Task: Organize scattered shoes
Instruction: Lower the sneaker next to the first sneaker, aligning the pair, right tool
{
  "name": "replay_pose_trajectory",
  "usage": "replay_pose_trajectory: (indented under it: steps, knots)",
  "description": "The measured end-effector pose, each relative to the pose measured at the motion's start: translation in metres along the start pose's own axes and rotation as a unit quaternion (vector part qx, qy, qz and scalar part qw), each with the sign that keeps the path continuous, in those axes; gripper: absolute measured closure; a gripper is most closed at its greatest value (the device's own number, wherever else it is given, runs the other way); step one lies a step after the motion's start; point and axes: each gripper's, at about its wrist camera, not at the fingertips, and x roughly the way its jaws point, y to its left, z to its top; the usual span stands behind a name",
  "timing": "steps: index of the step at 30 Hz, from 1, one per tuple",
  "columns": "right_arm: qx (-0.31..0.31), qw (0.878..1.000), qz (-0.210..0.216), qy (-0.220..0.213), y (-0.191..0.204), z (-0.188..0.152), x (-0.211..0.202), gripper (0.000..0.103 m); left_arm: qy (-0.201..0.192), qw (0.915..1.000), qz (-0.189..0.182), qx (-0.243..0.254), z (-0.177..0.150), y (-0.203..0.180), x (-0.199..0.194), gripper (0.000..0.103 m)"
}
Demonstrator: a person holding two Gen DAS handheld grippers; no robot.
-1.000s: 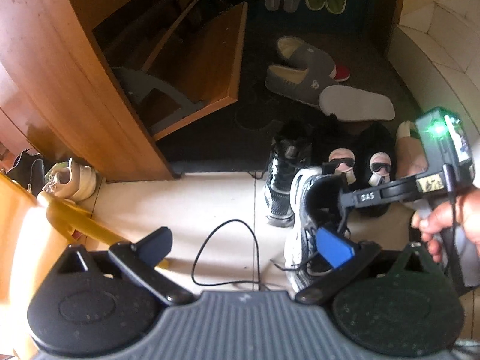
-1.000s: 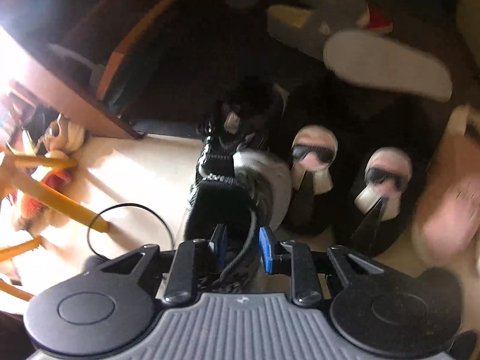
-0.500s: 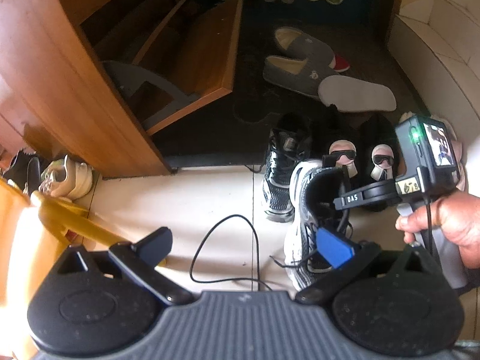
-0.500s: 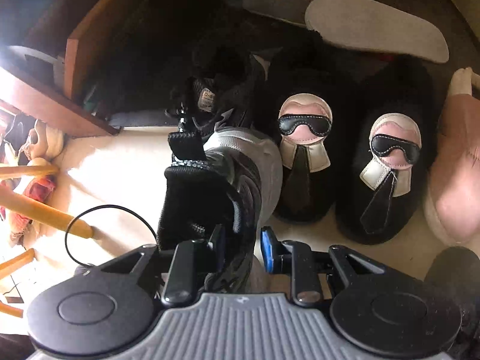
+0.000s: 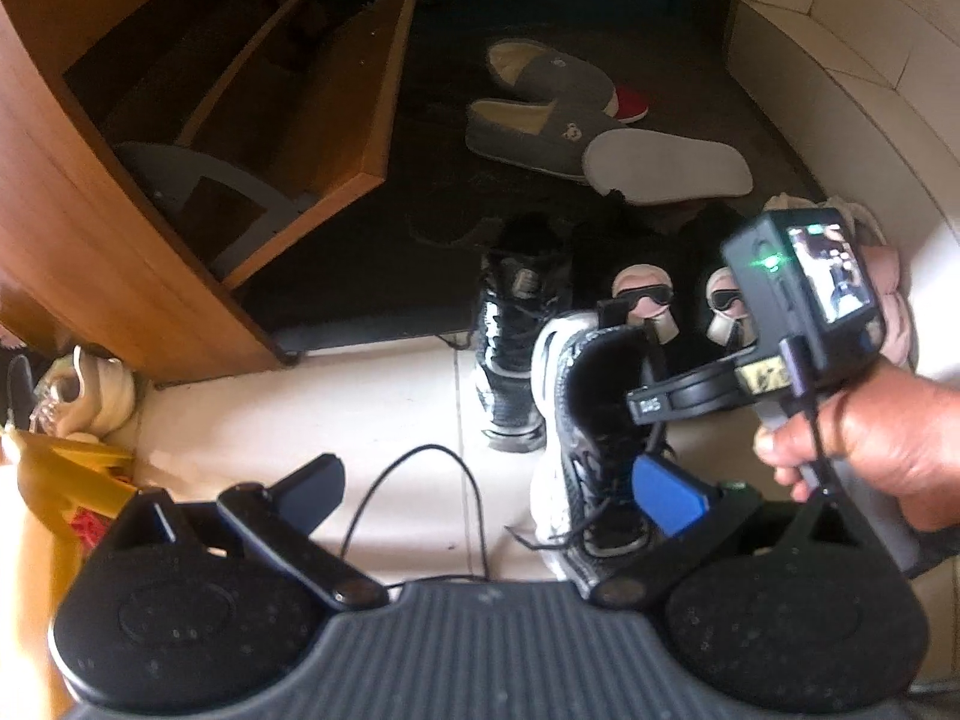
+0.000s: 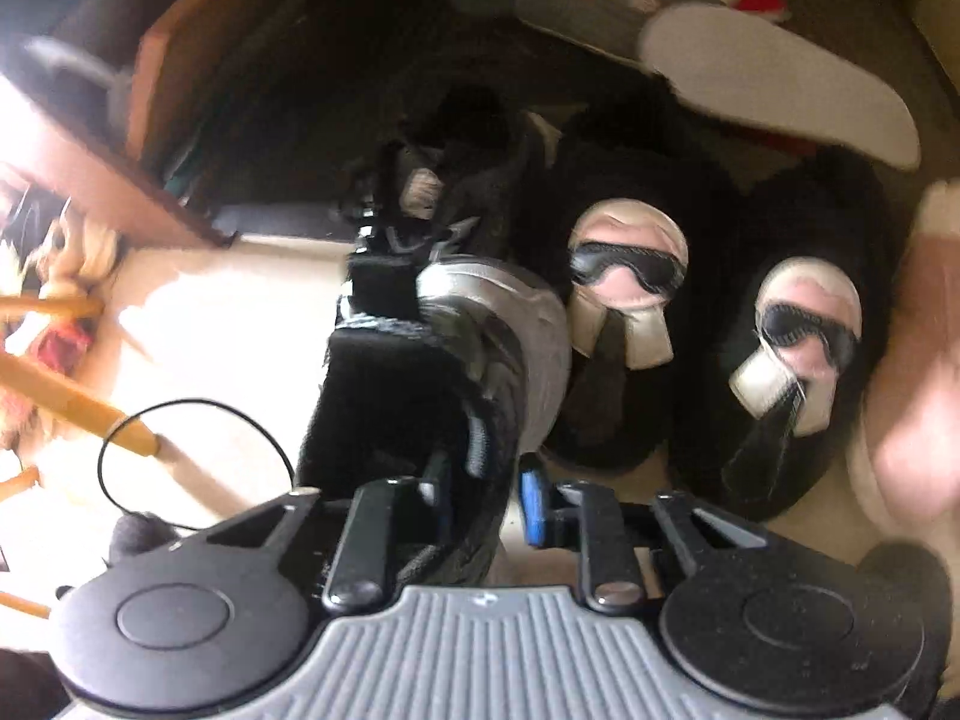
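Two grippers: right gripper clamped on sneaker collar, left gripper spread wide, holding nothing. Sneaker on tile just beside its mate, near face slippers, before cabinet.

Both wrist views look down at the floor — left farther back, right closer — sharing the sneaker.

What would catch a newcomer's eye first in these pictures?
Probably the black slippers with sunglasses faces, side by side on the floor. Just left of them, the right gripper has its jaws around the collar of a black-and-silver sneaker. Farther left, a wooden shoe cabinet stands tilted open.
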Motion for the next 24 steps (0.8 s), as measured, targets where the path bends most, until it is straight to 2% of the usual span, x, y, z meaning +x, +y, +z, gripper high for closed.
replay_pose_trajectory:
  steps: [5,11,19,24]
  knots:
    - [0.014,1.000,0.019,-0.009,0.000,0.002,-0.008,0.087,-0.007,0.9996,-0.007,0.025,-0.003,-0.008,-0.001,0.000]
    - [0.015,0.997,0.063,-0.038,0.011,0.004,-0.029,0.086,-0.006,0.9998,0.006,0.016,-0.006,-0.004,-0.006,0.000]
    - [0.127,0.985,0.110,-0.036,-0.002,0.006,-0.032,0.086,-0.006,0.9996,0.018,-0.020,-0.015,0.013,-0.016,0.000]
    - [0.139,0.980,0.133,-0.046,0.011,0.019,-0.032,0.086,-0.005,0.9991,0.027,-0.033,-0.018,0.023,-0.018,0.000]
